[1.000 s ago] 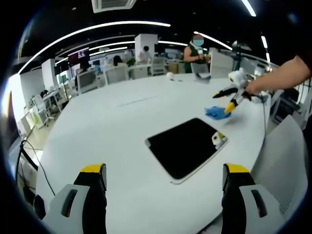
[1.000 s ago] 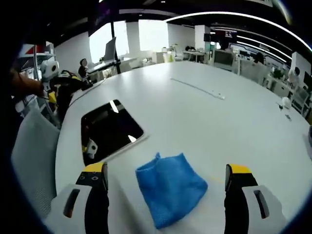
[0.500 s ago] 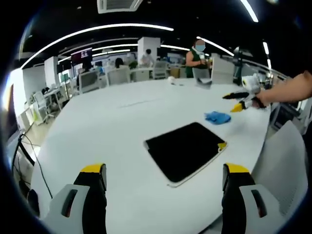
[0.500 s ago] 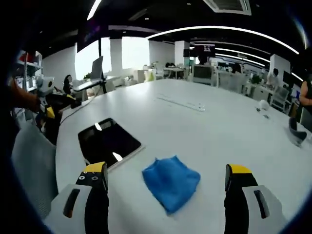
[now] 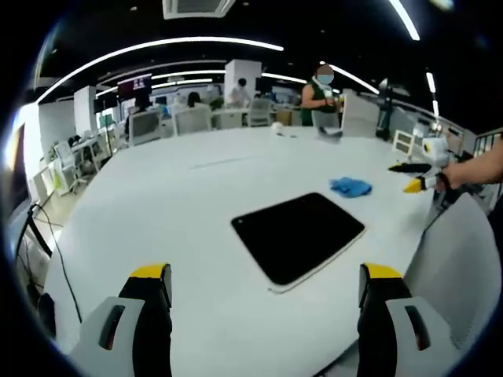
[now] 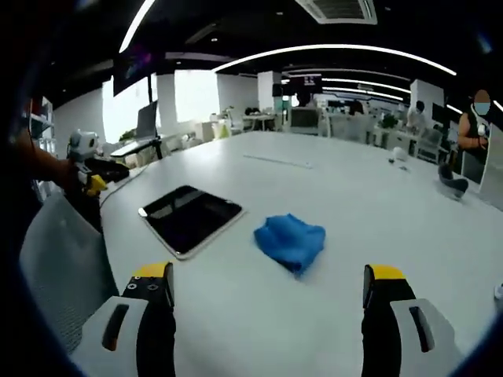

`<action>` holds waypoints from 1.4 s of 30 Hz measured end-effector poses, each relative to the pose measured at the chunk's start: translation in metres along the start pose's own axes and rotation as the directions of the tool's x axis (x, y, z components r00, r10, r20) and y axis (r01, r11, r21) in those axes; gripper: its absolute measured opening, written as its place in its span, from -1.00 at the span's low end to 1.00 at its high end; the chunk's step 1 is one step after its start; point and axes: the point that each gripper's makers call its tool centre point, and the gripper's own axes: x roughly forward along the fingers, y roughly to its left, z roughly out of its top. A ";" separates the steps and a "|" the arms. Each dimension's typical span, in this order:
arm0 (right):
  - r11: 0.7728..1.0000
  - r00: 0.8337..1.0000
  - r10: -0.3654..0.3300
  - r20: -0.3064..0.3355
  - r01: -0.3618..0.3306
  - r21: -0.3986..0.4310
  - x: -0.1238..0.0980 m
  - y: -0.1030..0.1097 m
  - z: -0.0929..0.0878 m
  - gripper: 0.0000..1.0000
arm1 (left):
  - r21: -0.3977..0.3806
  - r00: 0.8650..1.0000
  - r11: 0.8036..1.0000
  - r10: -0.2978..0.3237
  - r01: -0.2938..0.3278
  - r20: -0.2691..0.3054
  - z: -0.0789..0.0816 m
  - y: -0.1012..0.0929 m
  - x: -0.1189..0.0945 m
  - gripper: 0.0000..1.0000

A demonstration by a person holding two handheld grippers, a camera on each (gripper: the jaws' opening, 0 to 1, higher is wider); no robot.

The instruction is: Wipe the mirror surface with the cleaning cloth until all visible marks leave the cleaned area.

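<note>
Right gripper view: cloth (image 6: 290,240) lies crumpled on desk (image 6: 354,196) beside mirror (image 6: 191,217), ungrasped. We judge wiping not started. Both grippers' jaws wide, empty: left gripper (image 5: 263,314), right gripper (image 6: 263,314).

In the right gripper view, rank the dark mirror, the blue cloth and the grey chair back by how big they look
1. Grey chair back, largest, though it sits nearest the camera, so that is unsure.
2. Dark flat rectangular mirror.
3. Crumpled blue cleaning cloth, smallest.
</note>
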 end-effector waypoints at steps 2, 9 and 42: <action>1.000 1.000 -0.004 0.006 0.004 0.010 -0.006 0.002 -0.001 1.00 | 0.001 1.000 1.000 -0.002 0.002 -0.002 -0.002 -0.001 -0.003 1.00; 1.000 1.000 -0.024 0.021 0.023 0.016 -0.025 0.007 -0.008 1.00 | -0.013 1.000 1.000 0.008 -0.008 0.016 0.001 -0.002 -0.010 1.00; 0.998 0.999 -0.050 0.011 0.049 0.038 -0.027 0.021 -0.015 1.00 | -0.016 0.999 0.999 0.036 -0.036 0.030 -0.001 -0.002 -0.023 1.00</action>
